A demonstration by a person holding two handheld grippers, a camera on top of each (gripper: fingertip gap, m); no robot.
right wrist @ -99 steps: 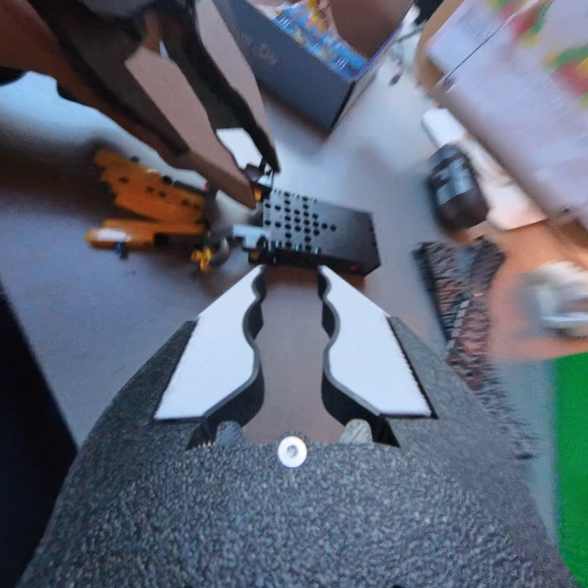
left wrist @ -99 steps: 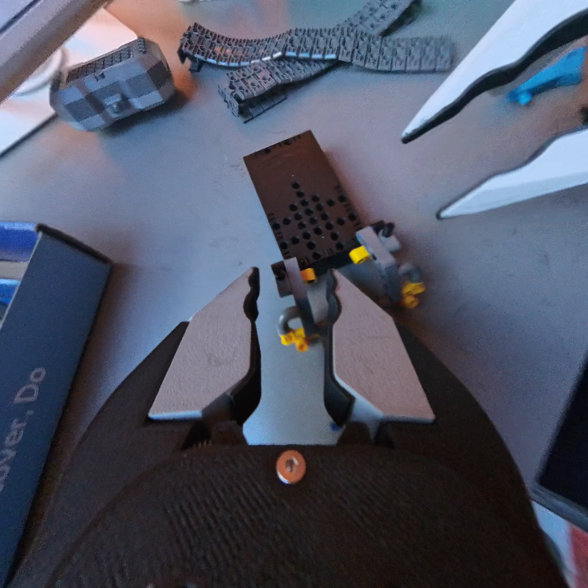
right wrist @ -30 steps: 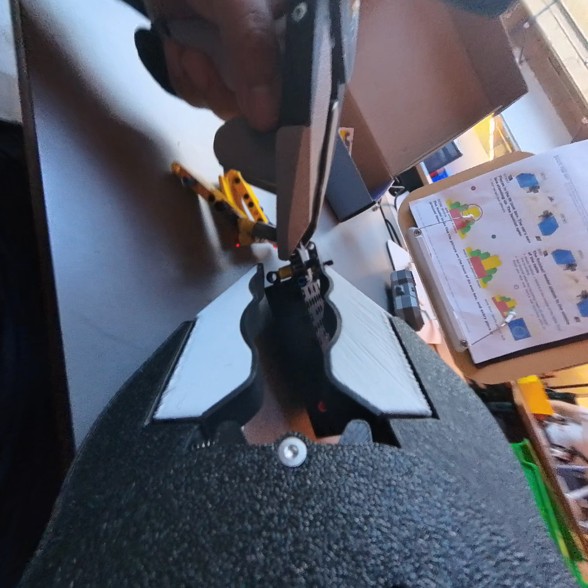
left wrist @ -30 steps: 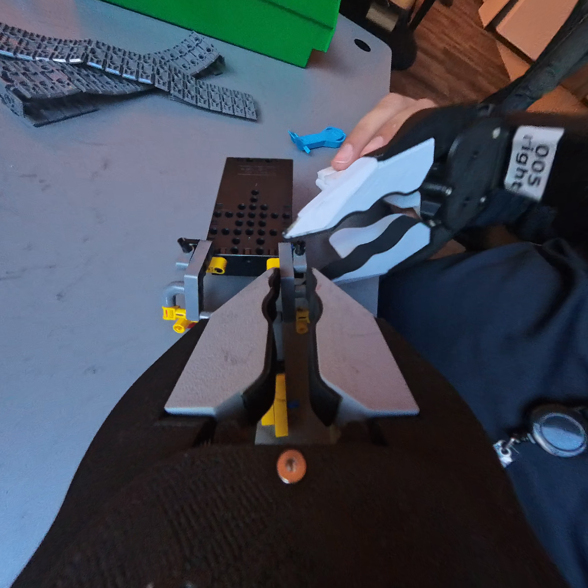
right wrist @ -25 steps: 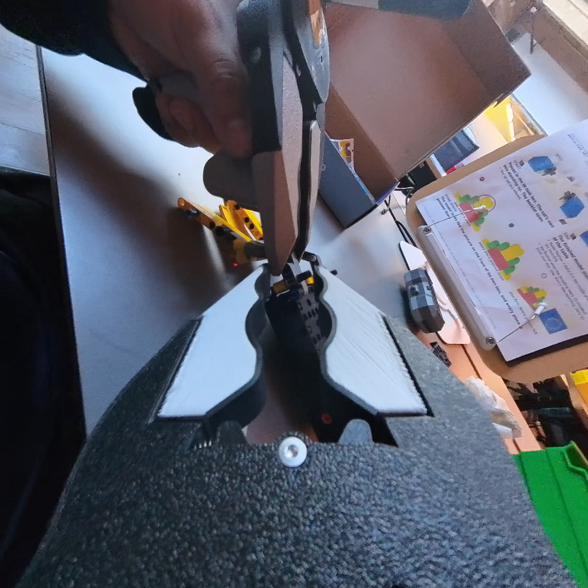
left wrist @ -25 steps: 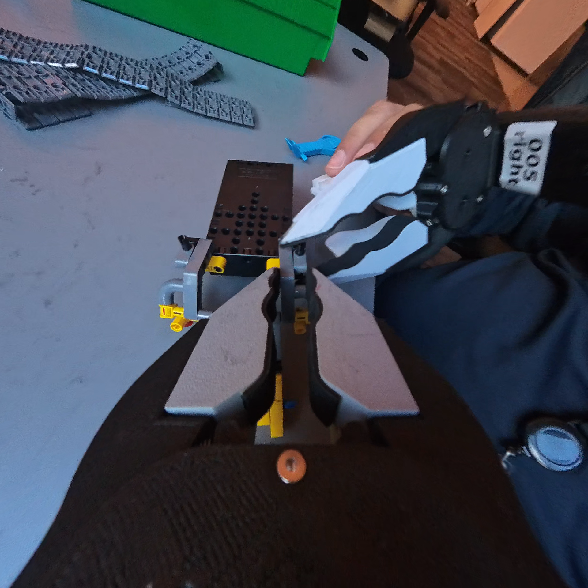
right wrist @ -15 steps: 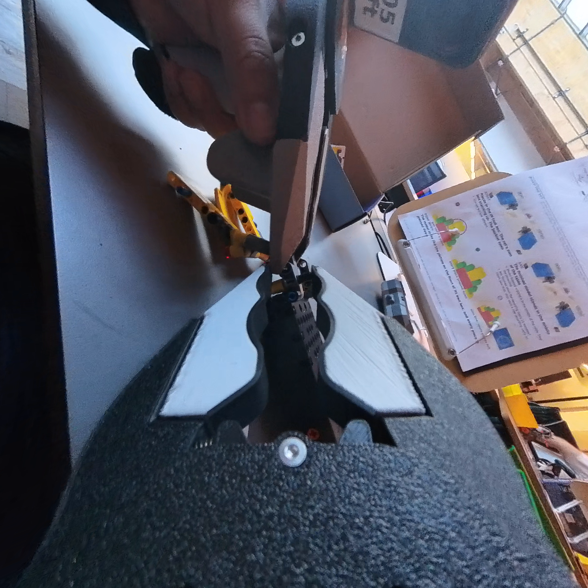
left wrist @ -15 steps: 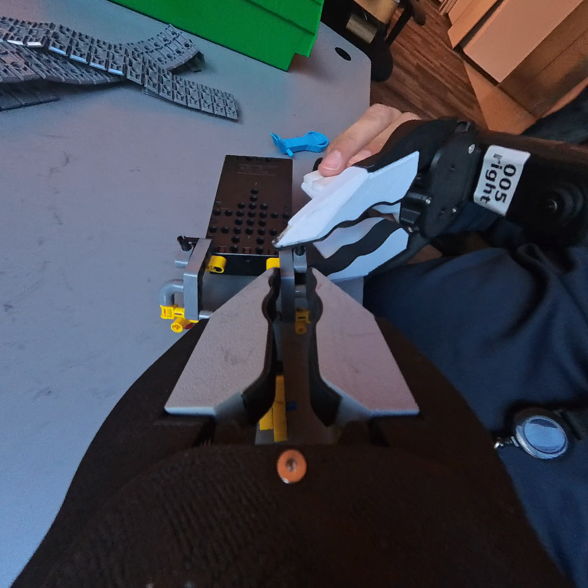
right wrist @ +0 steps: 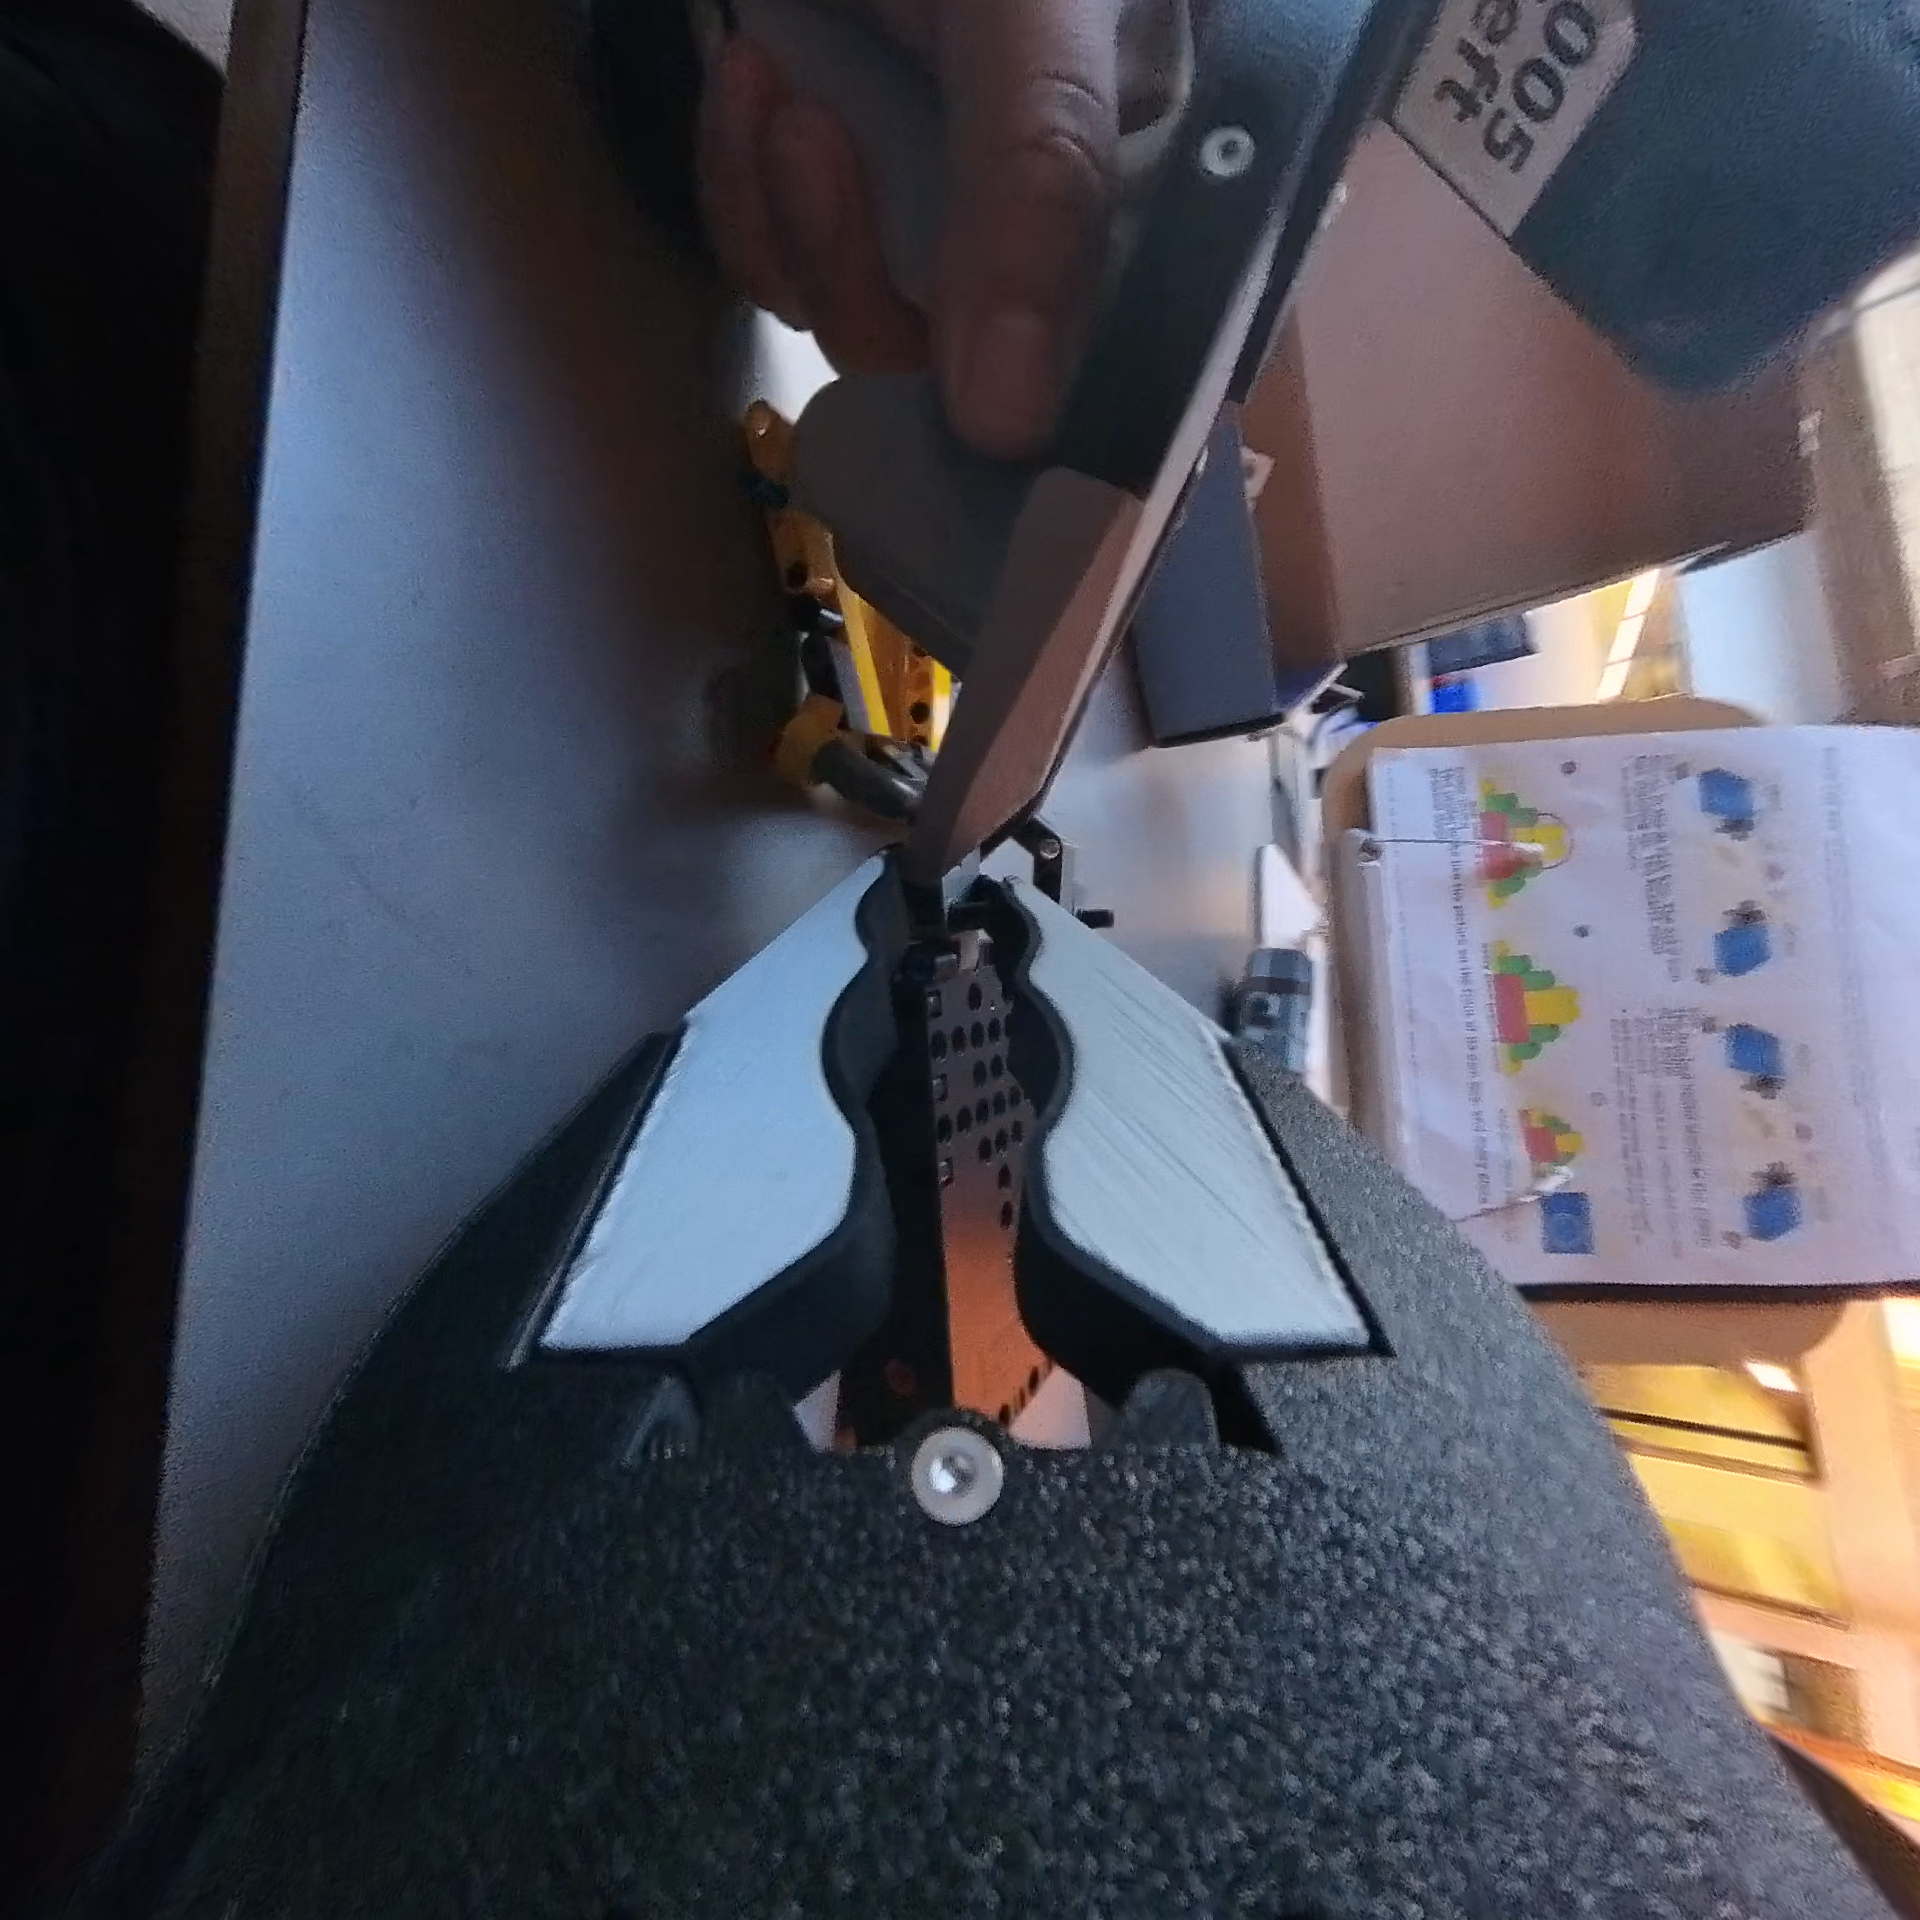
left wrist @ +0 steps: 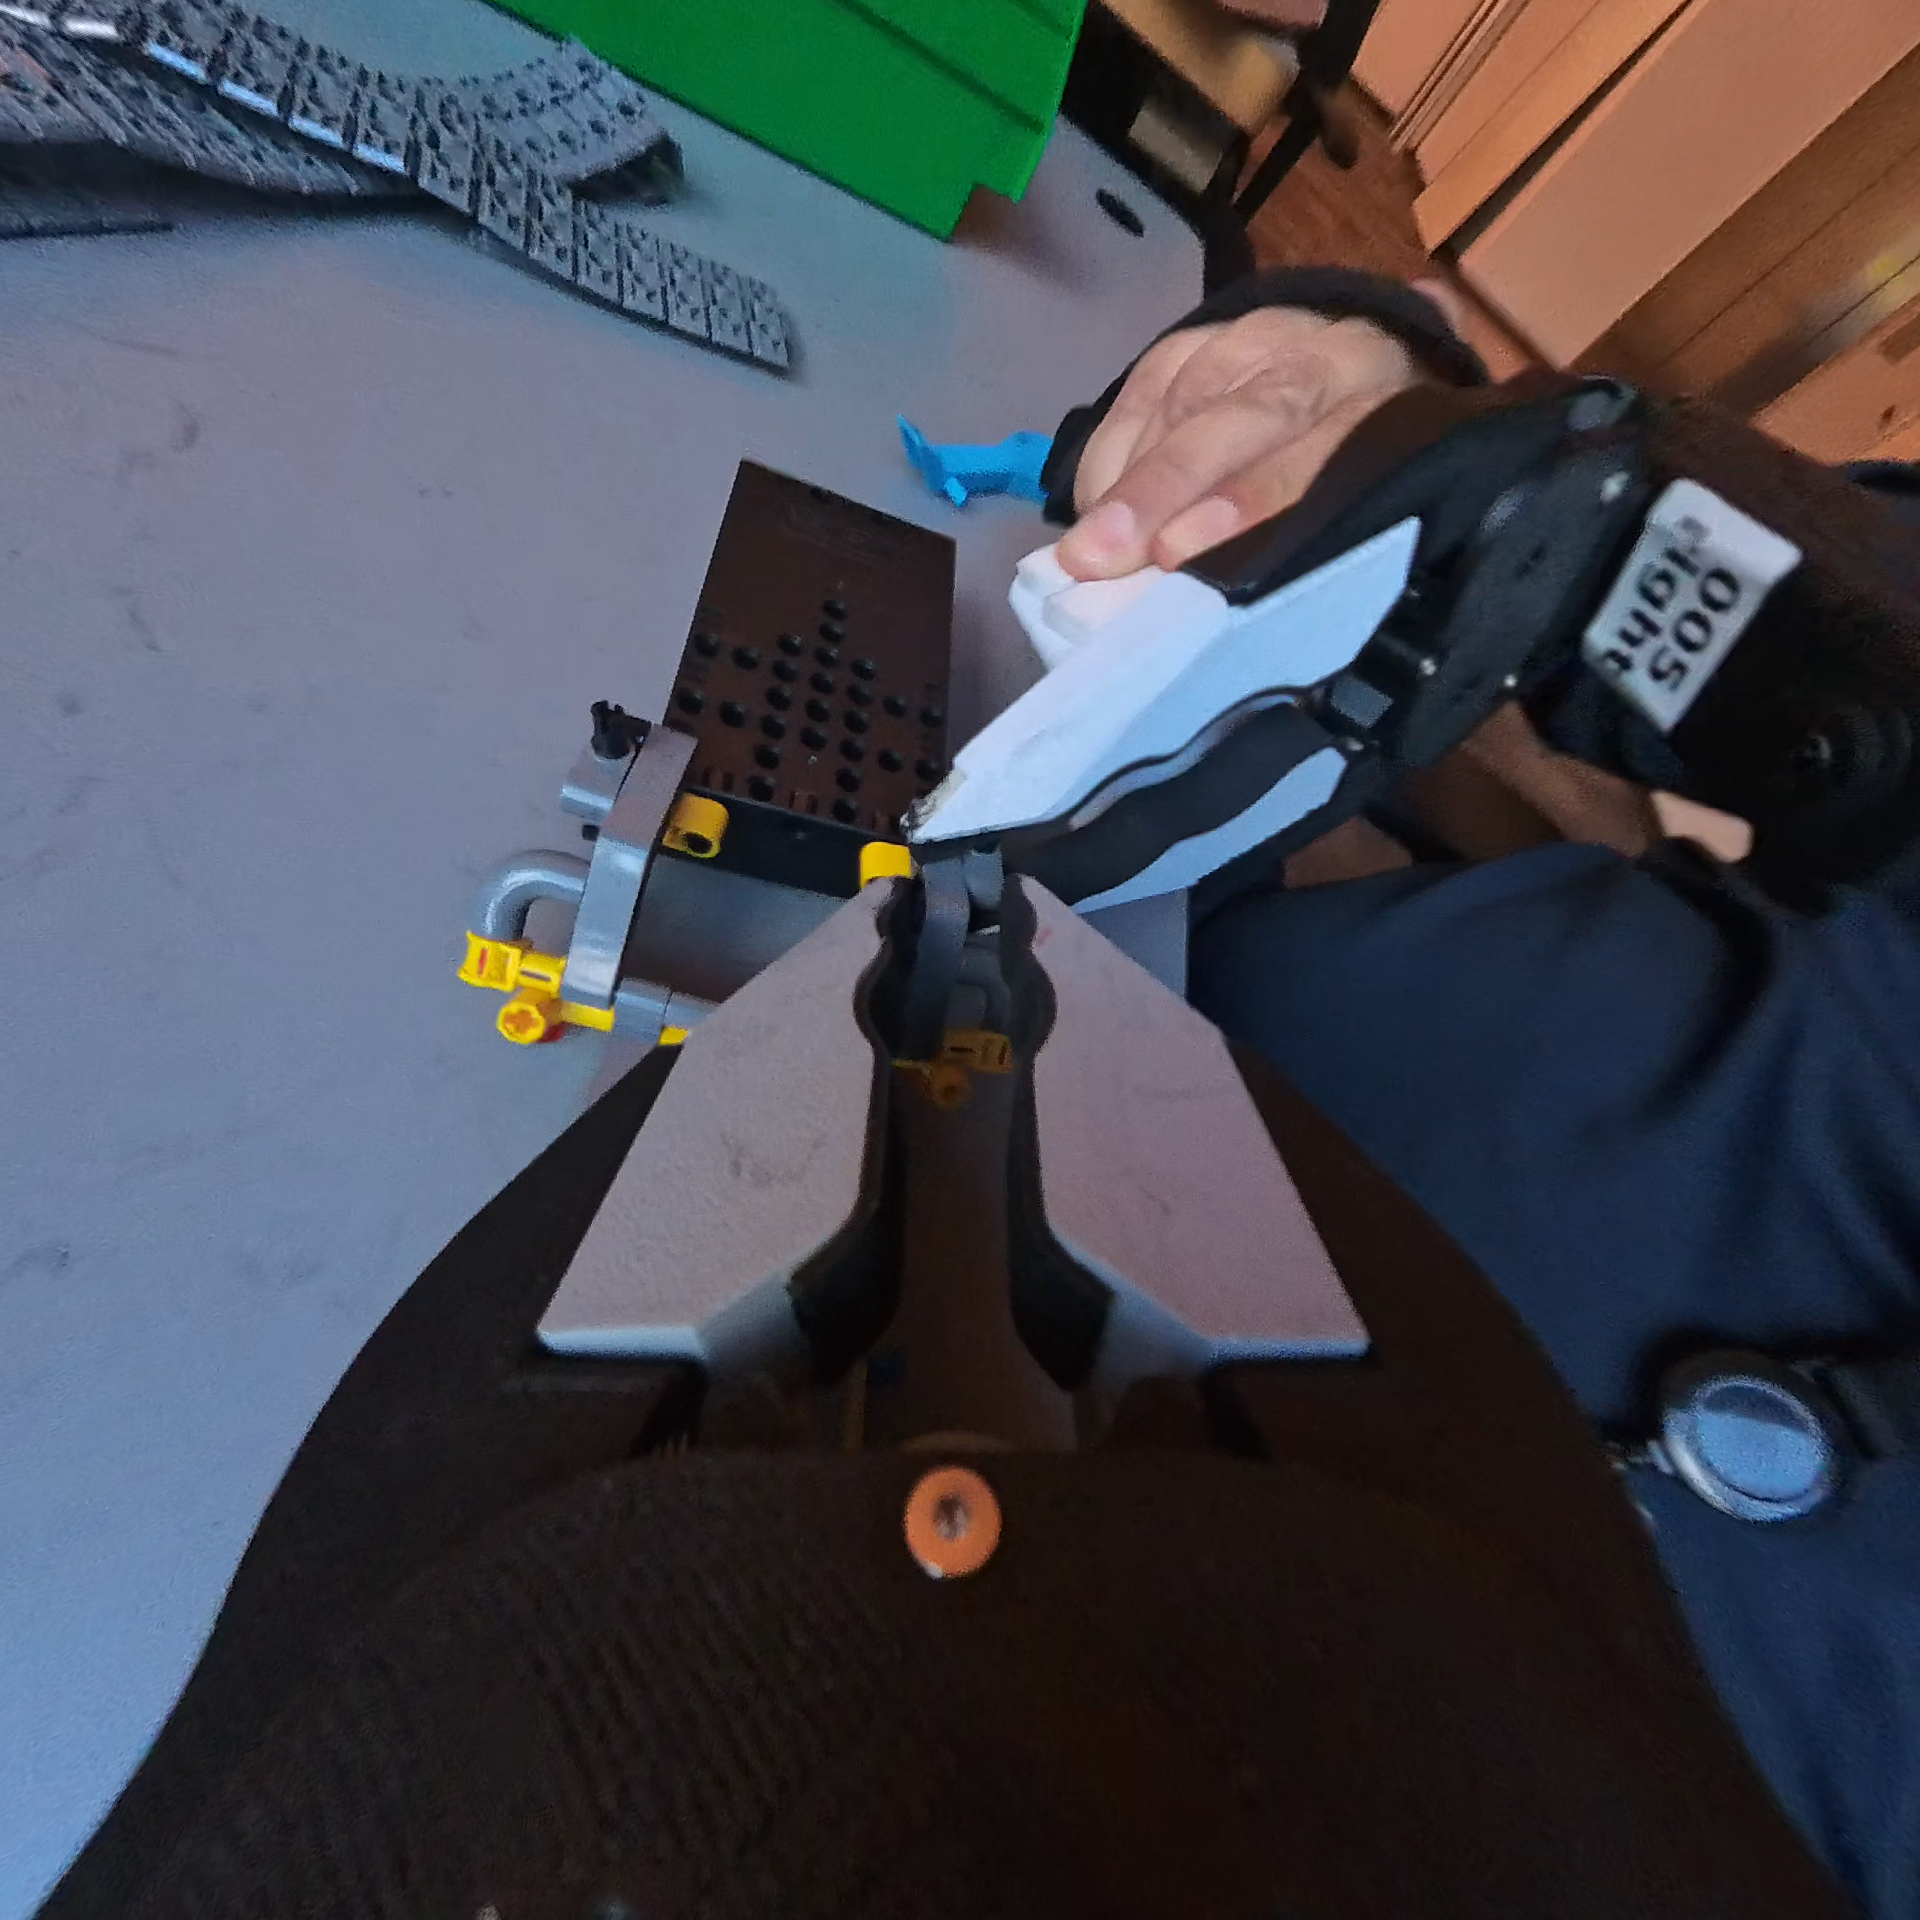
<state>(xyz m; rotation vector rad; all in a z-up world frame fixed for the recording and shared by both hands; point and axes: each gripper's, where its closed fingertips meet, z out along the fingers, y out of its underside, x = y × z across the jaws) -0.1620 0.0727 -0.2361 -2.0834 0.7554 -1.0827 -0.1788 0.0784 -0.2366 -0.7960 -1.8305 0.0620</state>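
Observation:
My left gripper (left wrist: 951, 896) is shut on an upright grey beam (left wrist: 948, 935) at the near end of a black block with a perforated top (left wrist: 821, 675). My right gripper (right wrist: 948, 885) is shut on that black block (right wrist: 971, 1081), which runs back between its white fingers. In the left wrist view the right gripper's white fingers (left wrist: 1153, 696) reach in from the right to the block's near right corner. In the right wrist view the left gripper's fingers (right wrist: 1023, 675) come down from above onto the block's far end. A second grey beam (left wrist: 623, 862) with yellow pins (left wrist: 509, 987) sits on the block's left corner.
The grey table (left wrist: 260, 623) carries grey track links (left wrist: 520, 156), a small blue piece (left wrist: 977, 468) and a green bin (left wrist: 831, 94). Yellow beams (right wrist: 831, 644), a dark box (right wrist: 1205, 623), a cardboard box (right wrist: 1507, 416) and a picture sheet (right wrist: 1642, 997) lie beyond. A person's dark sleeve is at the right. My left and right fingertips are right by each other.
Both grippers have kept their hold. The right gripper has rolled, so its view of the table has tilted. Its white fingers have shifted a little over the block's near corner.

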